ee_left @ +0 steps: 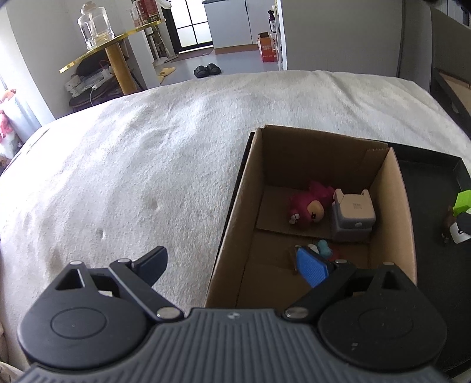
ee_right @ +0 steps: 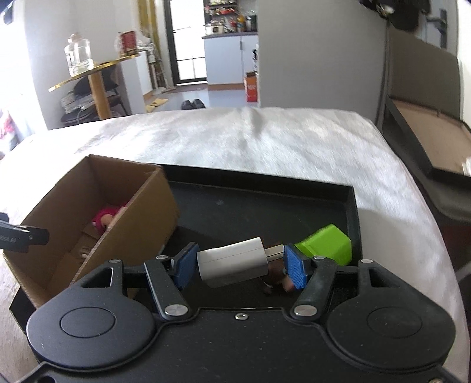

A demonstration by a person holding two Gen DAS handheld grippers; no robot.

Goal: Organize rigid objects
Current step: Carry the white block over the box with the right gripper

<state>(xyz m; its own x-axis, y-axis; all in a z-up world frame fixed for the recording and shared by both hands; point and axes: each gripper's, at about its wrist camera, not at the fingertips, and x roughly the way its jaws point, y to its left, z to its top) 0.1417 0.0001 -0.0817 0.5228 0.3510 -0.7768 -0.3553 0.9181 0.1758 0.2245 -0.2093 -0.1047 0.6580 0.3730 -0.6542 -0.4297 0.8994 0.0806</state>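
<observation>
A brown cardboard box (ee_left: 244,206) stands on a white bedcover, with a black tray (ee_right: 265,203) to its right. In the box lie a pink plush figure (ee_left: 307,206), a grey-white boxy device (ee_left: 351,216) and small colourful bits (ee_left: 322,247). My left gripper (ee_left: 232,265) is open and empty, straddling the box's near left wall. My right gripper (ee_right: 240,262) is over the tray, its blue pads (ee_right: 295,269) on each end of a white plug charger (ee_right: 232,260). A green block (ee_right: 326,243) and a small brown thing (ee_right: 276,275) lie in the tray behind it.
The bedcover (ee_left: 132,165) stretches left and far. Beyond it stand a gold round shelf with a glass jar (ee_left: 94,25), slippers (ee_left: 207,70) on the floor, and a dark headboard or bench at the right (ee_right: 424,141).
</observation>
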